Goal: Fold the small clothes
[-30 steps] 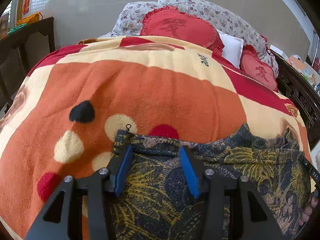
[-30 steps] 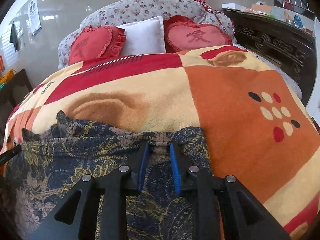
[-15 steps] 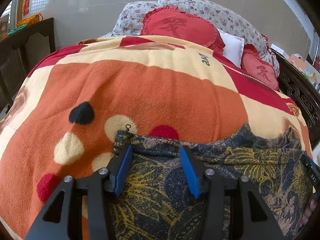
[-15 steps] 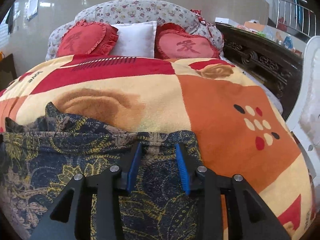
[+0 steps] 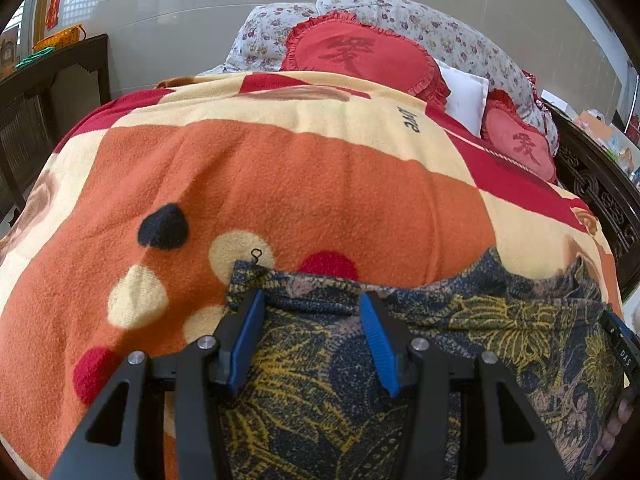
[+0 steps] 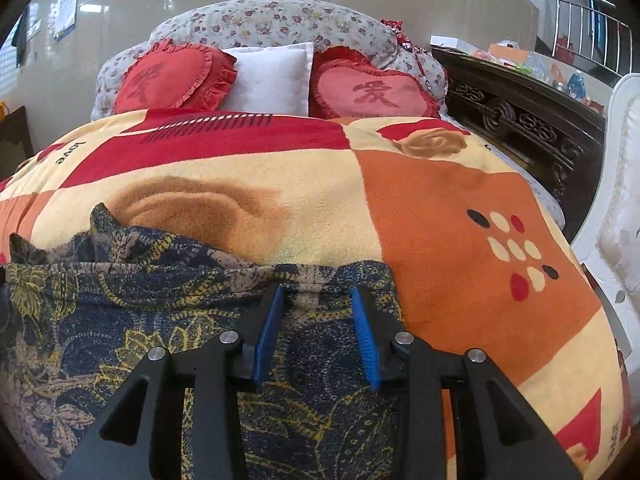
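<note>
One patterned garment (image 5: 460, 340), dark blue with yellow leaves, is seen spread flat on the blanket (image 5: 300, 184) at the near edge of the bed, its far hem lying across the orange and cream panels. Two grippers are counted, one at each end of that hem. The left gripper (image 5: 312, 336) is held over the garment's left corner, near the bed's near left corner; its jaws are released, the two blue pads standing apart with flat cloth seen between them and nothing pinched. The right gripper (image 6: 318, 330) is held over the garment's right corner; its jaws are likewise released, parted above the cloth, with no fold gripped between the pads. In the left wrist view the fingertips of one hand (image 5: 618, 420) are seen at the right border, beside the garment's edge. At the head of the bed two red heart cushions (image 6: 176, 76) are counted, with one white pillow (image 6: 272, 76) set between them and a floral bolster (image 6: 280, 24) lying behind all three. On the blanket two clusters of dots (image 6: 516, 252) are visible, one in each view, made of black, cream and red spots. One dark carved wooden frame (image 6: 520, 120) is seen along the bed's right edge.
</note>
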The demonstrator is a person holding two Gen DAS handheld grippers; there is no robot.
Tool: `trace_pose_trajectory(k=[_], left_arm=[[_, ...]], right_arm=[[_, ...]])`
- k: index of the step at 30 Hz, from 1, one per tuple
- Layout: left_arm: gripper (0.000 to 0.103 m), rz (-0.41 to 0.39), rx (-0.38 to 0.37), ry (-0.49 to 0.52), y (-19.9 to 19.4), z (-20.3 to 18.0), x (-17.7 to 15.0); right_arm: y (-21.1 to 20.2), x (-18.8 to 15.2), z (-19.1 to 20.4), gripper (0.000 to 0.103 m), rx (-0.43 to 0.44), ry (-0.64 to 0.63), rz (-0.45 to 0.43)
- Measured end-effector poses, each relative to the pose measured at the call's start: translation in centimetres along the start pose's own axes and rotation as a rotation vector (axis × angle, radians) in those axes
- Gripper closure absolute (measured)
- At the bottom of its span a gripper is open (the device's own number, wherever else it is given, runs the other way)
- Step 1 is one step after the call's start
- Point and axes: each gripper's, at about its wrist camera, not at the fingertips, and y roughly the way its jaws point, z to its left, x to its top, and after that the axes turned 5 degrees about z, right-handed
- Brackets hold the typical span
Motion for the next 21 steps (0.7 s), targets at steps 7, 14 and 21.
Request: trace_pose_trajectory(k=[7,14,21], left_arm=[[0.050,-0.001,-0.002,-0.001,-0.02,0.04,-0.02],[0.050,-0.001,-0.005,-0.003,0.05,0.00,0.07],[0.050,-0.003,-0.008,-0.004,0.08,0.03,0.04]], right_arm=[[0.02,0.03,0.11,0.055,-0.004,-0.002,0.000],[0.07,0.08,0.18,0.055,-0.009,-0.005,0.000],[0.04,0.05,0.26,0.055,-0.009,-0.005,-0.001]])
